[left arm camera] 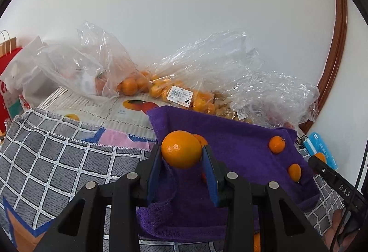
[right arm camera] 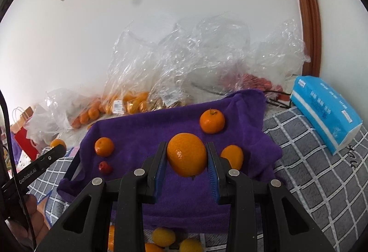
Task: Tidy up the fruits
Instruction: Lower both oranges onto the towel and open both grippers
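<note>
- The left tool [left arm camera: 181, 155] is gripping an orange [left arm camera: 181, 149] above the purple towel [left arm camera: 230, 137].
- The right tool [right arm camera: 186, 159] is gripping another orange [right arm camera: 186, 155] (loose fruit lying below).

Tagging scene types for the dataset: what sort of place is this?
Most likely a room in a home, not a lab: a checked cloth and a purple towel as work surface, supermarket plastic bags of fruit against a plain wall, a tissue pack and a wooden door frame.

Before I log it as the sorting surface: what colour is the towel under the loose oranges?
Solid purple towel, no pattern; clearest in the right wrist view.
</note>
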The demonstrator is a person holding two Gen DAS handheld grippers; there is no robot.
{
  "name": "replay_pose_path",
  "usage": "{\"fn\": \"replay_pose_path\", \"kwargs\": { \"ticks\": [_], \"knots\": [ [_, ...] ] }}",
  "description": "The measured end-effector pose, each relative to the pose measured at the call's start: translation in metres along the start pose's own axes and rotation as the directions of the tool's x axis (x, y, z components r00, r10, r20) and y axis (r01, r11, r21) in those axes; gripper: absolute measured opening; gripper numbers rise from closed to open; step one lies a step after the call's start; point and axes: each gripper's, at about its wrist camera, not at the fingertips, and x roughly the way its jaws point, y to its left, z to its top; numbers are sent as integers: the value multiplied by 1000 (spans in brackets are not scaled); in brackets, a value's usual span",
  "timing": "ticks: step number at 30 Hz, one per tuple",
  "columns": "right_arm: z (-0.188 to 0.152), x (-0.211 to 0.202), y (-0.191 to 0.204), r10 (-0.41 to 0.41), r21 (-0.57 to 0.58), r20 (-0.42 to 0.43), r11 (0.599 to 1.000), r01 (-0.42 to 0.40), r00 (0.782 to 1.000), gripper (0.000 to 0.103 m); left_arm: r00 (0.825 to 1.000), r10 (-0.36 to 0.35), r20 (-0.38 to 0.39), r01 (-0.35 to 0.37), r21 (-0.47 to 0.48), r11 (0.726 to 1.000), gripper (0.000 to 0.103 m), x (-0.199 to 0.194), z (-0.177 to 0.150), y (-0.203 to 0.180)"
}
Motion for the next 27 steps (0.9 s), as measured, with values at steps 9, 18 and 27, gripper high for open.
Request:
{"fn": "replay_pose_path", "kwargs": {
  "ticks": [9, 18, 27],
  "knots": [
    [-1, 4, -19, -22, 34, 0, 999, 22, 1000, 33, 1000, -20, 10, 20, 11, 1000, 34, -1, 0, -1],
    [-10, 17, -23, -1, 50, -59, 999, 4, 998, 33, 1000, -15, 0, 15, -70, 997, 34, 5, 2, 18],
    [-21, 34, -10, -34, -21, -162, 999, 31, 986, 33, 992, -105, -76, 101, -57, 993, 34, 17, -5, 10]
  ]
}}
